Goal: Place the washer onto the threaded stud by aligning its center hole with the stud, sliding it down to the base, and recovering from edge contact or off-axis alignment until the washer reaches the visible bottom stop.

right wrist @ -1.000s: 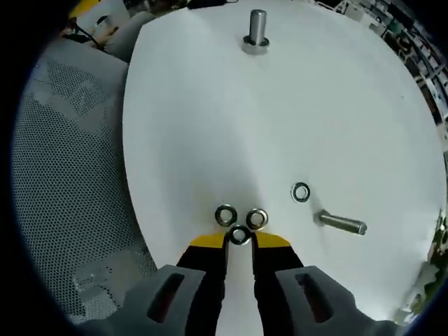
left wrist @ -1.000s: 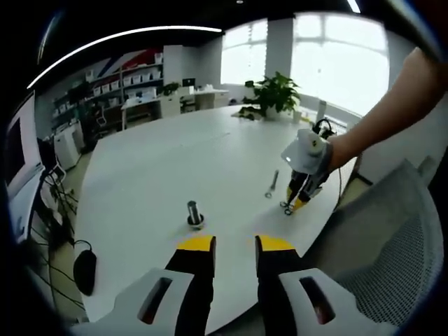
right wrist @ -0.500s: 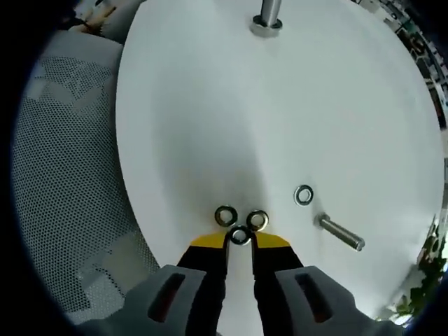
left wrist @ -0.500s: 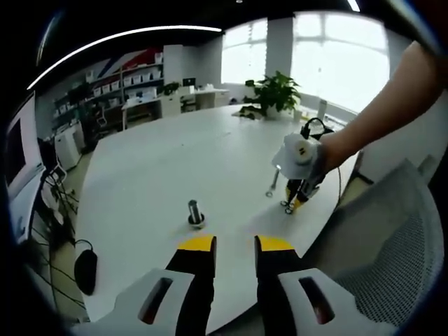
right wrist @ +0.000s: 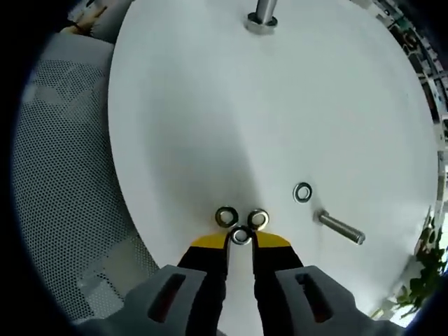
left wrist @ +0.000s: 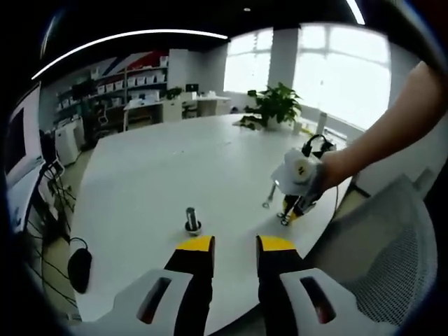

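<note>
A white table [right wrist: 210, 105] carries an upright threaded stud [right wrist: 264, 14] at its far side. The right gripper [right wrist: 240, 238] pinches 1 washer [right wrist: 241, 236] between narrowly parted jaws, touching 2 washers [right wrist: 225, 216] beyond. The left gripper [left wrist: 234, 245] hovers spread, holding nothing.

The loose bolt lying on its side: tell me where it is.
In the right gripper view the loose bolt lies flat on the white table, right of the right gripper and just below the lone washer.
</note>
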Demonstrator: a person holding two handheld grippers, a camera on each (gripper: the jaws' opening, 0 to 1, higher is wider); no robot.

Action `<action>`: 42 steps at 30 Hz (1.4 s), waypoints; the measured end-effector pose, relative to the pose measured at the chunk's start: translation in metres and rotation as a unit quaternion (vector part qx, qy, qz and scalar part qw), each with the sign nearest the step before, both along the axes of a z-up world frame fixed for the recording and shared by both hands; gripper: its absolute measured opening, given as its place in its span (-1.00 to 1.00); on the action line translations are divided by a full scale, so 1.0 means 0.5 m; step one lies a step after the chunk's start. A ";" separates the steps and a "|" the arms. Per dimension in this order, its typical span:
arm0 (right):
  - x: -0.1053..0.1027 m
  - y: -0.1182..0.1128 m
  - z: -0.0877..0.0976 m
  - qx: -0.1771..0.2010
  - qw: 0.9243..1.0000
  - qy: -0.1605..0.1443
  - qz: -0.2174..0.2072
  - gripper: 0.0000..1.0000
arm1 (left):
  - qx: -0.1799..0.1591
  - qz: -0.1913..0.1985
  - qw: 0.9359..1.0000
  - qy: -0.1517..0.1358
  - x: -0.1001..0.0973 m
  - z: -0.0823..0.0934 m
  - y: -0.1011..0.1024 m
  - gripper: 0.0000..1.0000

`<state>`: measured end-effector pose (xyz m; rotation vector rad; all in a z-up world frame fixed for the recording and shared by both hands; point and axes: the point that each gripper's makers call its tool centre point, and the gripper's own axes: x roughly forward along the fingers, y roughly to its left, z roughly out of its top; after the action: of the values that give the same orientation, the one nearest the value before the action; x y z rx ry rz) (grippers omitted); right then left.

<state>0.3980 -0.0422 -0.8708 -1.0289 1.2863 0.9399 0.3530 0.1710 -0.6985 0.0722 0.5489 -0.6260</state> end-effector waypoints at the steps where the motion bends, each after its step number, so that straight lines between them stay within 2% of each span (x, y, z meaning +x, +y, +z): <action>1: 0.001 0.000 0.000 0.003 1.000 -0.001 -0.001 -0.70 | -0.004 0.000 1.000 -0.002 0.000 0.002 0.000 -0.56; 7: 0.004 0.000 -0.001 0.019 1.000 -0.002 -0.012 -0.70 | -0.025 0.007 1.000 -0.006 0.004 0.012 -0.001 -0.52; 15: 0.004 -0.001 -0.002 0.021 1.000 -0.006 -0.017 -0.70 | -0.018 0.006 1.000 -0.006 0.004 0.010 -0.002 -0.51; 21: 0.005 -0.002 -0.001 0.033 0.999 -0.010 -0.029 -0.70 | -0.030 0.021 0.999 -0.003 0.008 0.011 0.007 -0.50; 34: 0.003 -0.003 0.000 0.042 0.998 -0.021 -0.029 -0.70 | -0.024 0.019 1.000 -0.005 0.007 0.011 0.006 -0.50; 42: 0.004 -0.001 -0.001 0.046 0.998 -0.017 -0.032 -0.70 | -0.021 0.017 1.000 -0.001 0.005 0.007 0.005 -0.51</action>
<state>0.4000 -0.0430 -0.8710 -0.9239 1.2301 0.9199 0.3556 0.1733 -0.6950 0.0237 0.5336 -0.6035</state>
